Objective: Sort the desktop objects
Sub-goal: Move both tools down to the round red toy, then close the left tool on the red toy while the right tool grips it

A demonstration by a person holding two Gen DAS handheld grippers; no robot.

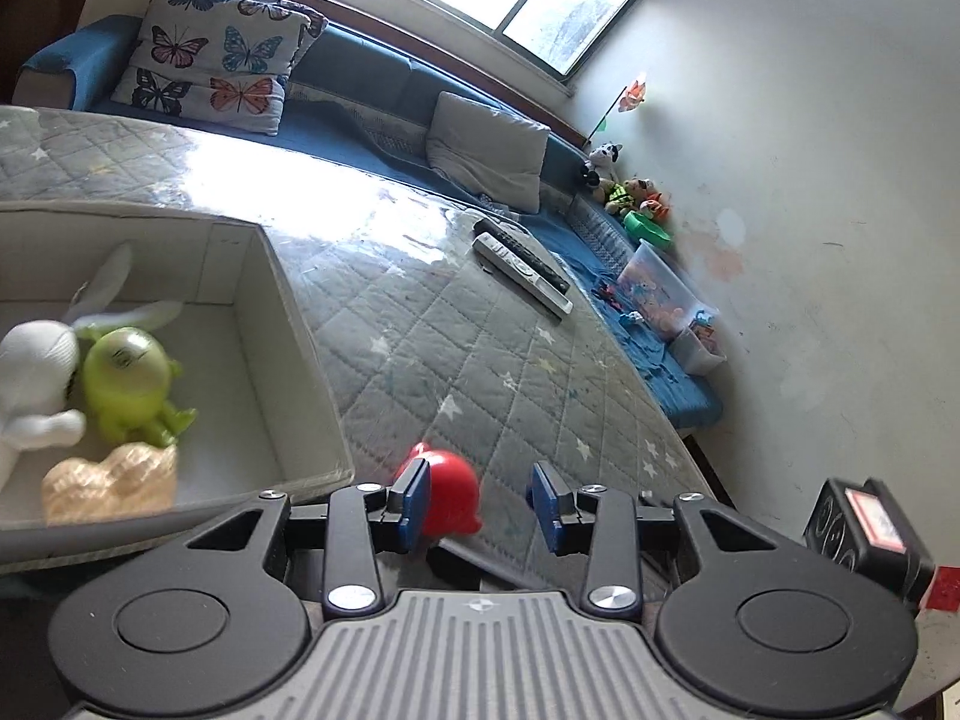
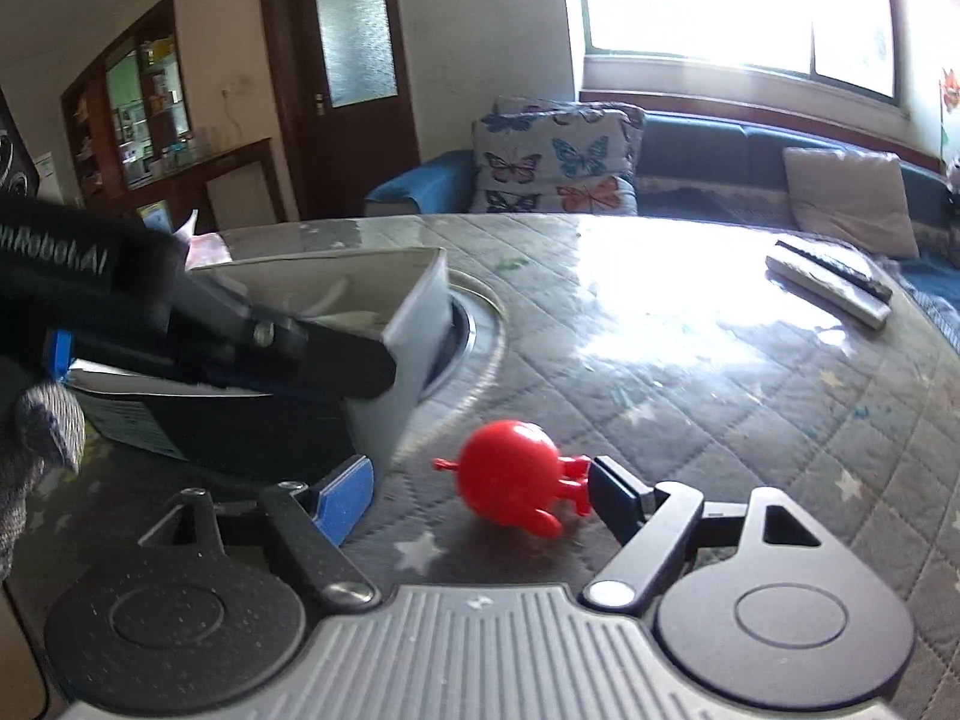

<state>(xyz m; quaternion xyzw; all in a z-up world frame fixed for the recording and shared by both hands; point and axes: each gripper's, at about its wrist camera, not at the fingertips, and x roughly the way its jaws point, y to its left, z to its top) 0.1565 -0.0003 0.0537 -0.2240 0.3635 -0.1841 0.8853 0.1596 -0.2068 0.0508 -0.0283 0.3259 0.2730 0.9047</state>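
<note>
Red round toy [image 2: 510, 468] lies on the desk [image 2: 690, 372] beside the grey box [image 1: 300, 324], between the right claw [image 2: 480, 492] fingers, spread wide, empty. Left claw [image 1: 480, 498] also wide, holding nothing. Risk: round body likely rolls or squirts out if the pads close off-centre.

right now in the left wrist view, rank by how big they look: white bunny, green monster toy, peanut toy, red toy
1. white bunny, partly cut off at the frame edge
2. green monster toy and peanut toy, too alike to rank
3. red toy, partly hidden behind a finger

We see a glossy red plastic toy [image 2: 510, 471] on quilted cloth under a shiny clear cover on the bench [image 2: 720, 360].
</note>
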